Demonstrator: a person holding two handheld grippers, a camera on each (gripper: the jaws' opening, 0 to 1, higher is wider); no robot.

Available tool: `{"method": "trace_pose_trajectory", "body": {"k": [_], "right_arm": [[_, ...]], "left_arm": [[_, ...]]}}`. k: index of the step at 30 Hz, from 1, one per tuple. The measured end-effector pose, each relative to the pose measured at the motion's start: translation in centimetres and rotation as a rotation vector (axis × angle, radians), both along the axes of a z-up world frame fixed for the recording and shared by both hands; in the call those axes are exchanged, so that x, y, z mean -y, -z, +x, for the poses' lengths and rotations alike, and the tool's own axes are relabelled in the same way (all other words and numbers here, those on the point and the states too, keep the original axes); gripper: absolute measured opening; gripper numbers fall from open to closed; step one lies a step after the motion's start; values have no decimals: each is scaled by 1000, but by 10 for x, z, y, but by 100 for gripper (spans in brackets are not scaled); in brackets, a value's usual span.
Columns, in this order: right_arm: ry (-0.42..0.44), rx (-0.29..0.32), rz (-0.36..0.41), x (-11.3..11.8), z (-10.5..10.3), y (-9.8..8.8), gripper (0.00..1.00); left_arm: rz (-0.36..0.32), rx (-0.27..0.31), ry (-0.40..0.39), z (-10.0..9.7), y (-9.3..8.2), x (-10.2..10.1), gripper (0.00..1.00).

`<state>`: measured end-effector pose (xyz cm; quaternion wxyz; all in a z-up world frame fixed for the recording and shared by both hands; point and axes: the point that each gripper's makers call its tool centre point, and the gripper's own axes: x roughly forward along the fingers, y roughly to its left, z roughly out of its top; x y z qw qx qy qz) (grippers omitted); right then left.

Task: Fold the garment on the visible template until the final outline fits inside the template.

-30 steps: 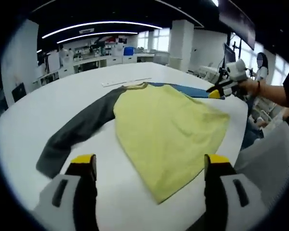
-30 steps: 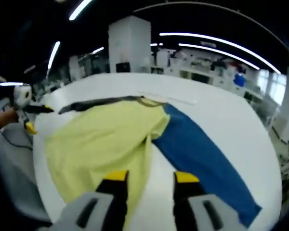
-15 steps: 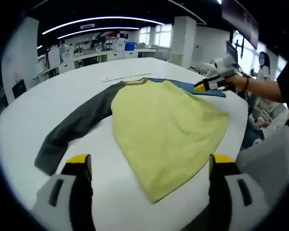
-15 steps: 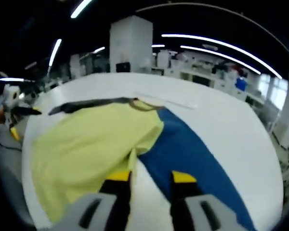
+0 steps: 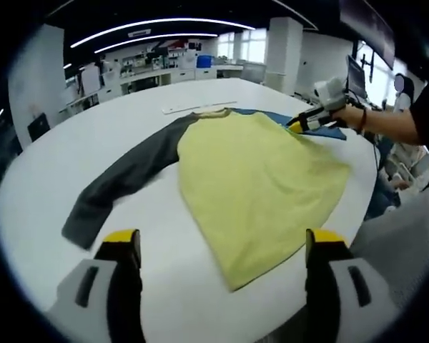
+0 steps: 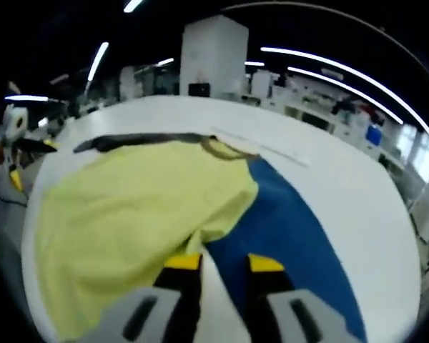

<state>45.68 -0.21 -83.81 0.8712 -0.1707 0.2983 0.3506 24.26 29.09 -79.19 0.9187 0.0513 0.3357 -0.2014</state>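
A long-sleeved shirt lies flat on the round white table [image 5: 50, 179]. It has a yellow body [image 5: 261, 175], a dark grey sleeve [image 5: 121, 182] and a blue sleeve [image 6: 289, 221]. My left gripper [image 5: 223, 246] hovers wide open over the bare table, short of the shirt's hem. My right gripper [image 6: 223, 263] is low over the spot where the yellow side edge [image 6: 214, 232] meets the blue sleeve, jaws apart with a narrow gap. In the left gripper view the right gripper [image 5: 294, 123] is held by a hand at the shirt's far right edge.
A thin white strip [image 5: 199, 107] lies on the table just beyond the collar [image 6: 218, 148]. The left gripper [image 6: 31, 161] is at the left table edge in the right gripper view. Desks, a pillar [image 6: 207, 57] and lab benches stand beyond the table.
My right gripper has come down and forward to the junction of yellow body and blue sleeve, and its jaws have narrowed a little. The left gripper stays wide open near the hem.
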Motion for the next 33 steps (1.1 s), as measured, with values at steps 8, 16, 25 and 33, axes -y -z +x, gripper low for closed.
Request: {"method": "trace_pose_trajectory", "body": {"k": [8,16,25,33], "right_arm": [[-60,17,-44,-11,5,6,13],[-82,16,-59,-19,2,10,1],[-19,7,-78,-4,7,8,0],[33,40,-88,14,17,-5,0]], "left_arm": [[20,-20,-23,-3,5,-12,86],[33,-20,-38,-4,5,-17,82],[39,-15,-39,-6,4,-18,80],[37,-4,-35,-4,0,-16,81]]}}
